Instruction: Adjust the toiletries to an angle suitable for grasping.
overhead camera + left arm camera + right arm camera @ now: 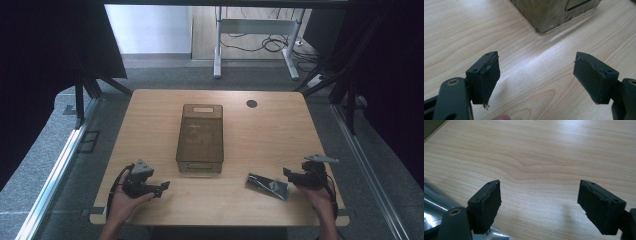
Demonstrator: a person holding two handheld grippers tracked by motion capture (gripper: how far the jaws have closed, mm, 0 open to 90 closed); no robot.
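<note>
A brown see-through plastic bin stands in the middle of the wooden table; its near corner shows at the top of the left gripper view. A shiny dark foil bag lies flat near the front right, and its edge shows at the lower left of the right gripper view. My left gripper rests at the front left, pointing right toward the bin, its jaws wide apart over bare wood. My right gripper sits at the front right, just right of the bag, open with nothing between its jaws.
A round cable hole is in the table's far right part. Beyond the table stand a white desk frame and floor cables. Metal rails run along both sides on grey carpet.
</note>
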